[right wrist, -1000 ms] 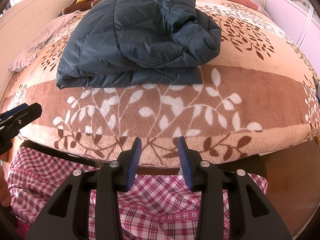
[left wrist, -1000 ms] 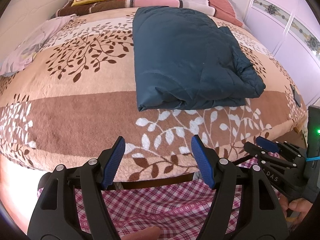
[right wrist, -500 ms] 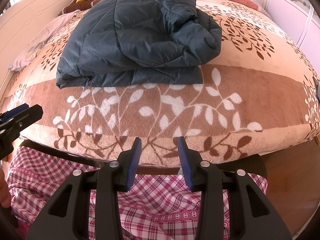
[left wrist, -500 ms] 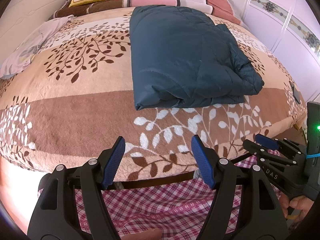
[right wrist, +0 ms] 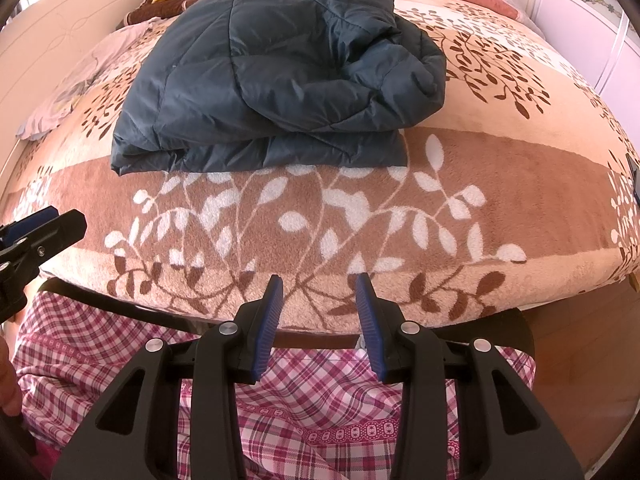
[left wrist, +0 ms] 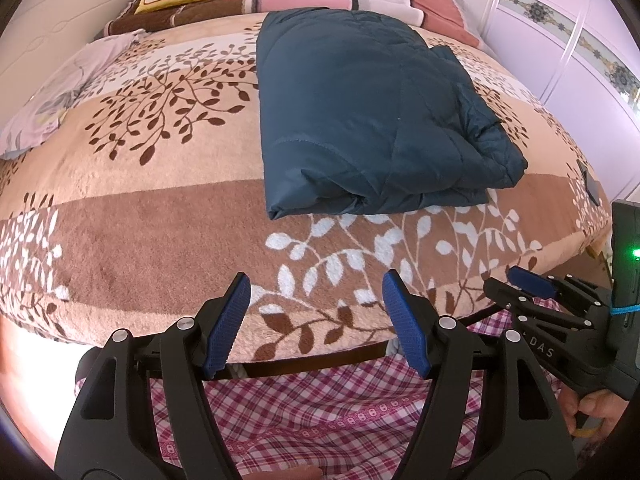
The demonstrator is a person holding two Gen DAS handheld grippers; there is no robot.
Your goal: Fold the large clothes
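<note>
Navy quilted jacket [left wrist: 372, 120], already doubled into a thick bundle, lies on the leaf-patterned blanket [left wrist: 140, 240] in the middle of the bed. Risk, as a judgement: the slick puffy layers may spring apart or slide off one another if the bundle is gripped by its top layer only, and the bunched right-hand edge [right wrist: 404, 64] looks loosest, so it may unroll first. Both tools hang near the foot of the bed, over the plaid fabric [right wrist: 312, 400], well apart from the jacket, which lies beyond and above their tips in both views. Left gripper [left wrist: 316, 320]: jaws spread wide, nothing between them. Right gripper [right wrist: 319, 322]: jaws parted to a narrower gap, likewise empty
</note>
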